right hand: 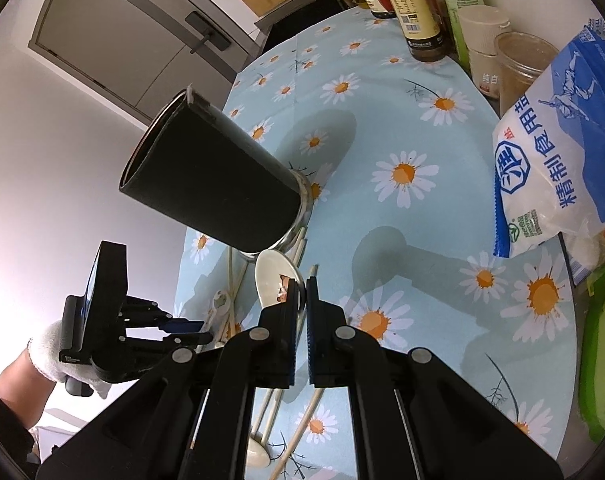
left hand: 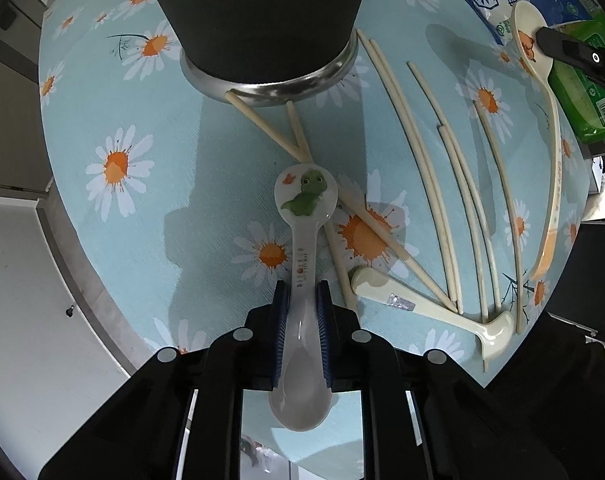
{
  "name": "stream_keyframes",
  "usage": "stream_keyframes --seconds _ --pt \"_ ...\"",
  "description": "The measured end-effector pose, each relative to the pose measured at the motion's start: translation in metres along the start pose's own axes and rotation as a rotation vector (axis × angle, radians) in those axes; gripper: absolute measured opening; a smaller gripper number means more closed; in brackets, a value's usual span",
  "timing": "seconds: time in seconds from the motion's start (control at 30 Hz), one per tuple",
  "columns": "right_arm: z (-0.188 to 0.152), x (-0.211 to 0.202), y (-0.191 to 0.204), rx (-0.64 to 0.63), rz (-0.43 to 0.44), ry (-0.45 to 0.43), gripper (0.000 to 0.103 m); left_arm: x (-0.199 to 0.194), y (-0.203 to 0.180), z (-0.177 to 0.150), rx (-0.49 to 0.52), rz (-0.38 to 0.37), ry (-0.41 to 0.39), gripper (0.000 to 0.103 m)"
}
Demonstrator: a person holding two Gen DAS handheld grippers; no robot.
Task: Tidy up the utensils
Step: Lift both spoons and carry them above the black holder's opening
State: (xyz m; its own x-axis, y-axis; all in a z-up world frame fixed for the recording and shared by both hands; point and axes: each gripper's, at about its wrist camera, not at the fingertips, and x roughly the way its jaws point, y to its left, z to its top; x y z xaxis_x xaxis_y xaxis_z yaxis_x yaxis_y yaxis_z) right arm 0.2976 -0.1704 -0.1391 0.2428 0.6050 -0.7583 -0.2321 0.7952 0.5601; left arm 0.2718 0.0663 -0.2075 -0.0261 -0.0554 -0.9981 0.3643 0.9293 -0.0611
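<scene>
My left gripper (left hand: pixel 302 292) is shut on a white spoon with a green dinosaur (left hand: pixel 302 216), held by its handle above the daisy tablecloth. My right gripper (right hand: pixel 301 288) is shut on a cream spoon with an orange animal print (right hand: pixel 276 276); that spoon also shows in the left wrist view (left hand: pixel 550 120), lifted at the right. The black utensil holder with a steel base (left hand: pixel 258 16) stands ahead of the left gripper and shows in the right wrist view (right hand: pixel 210 176). Several cream chopsticks (left hand: pixel 426 176) and a third cream spoon (left hand: pixel 422 304) lie on the cloth.
A bag of salt (right hand: pixel 558 168) lies at the table's right side, with a green package (left hand: pixel 586 96) beside it. Sauce bottles and jars (right hand: pixel 418 12) stand at the far end. The left gripper and gloved hand (right hand: pixel 110 328) show in the right wrist view. The table edge (left hand: pixel 82 264) runs at left.
</scene>
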Motion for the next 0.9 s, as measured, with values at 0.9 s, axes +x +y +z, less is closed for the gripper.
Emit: stream_keyframes --seconds 0.9 --pt "0.007 0.000 0.057 -0.162 -0.006 0.011 0.005 -0.068 0.029 -0.108 -0.259 -0.152 -0.469 0.013"
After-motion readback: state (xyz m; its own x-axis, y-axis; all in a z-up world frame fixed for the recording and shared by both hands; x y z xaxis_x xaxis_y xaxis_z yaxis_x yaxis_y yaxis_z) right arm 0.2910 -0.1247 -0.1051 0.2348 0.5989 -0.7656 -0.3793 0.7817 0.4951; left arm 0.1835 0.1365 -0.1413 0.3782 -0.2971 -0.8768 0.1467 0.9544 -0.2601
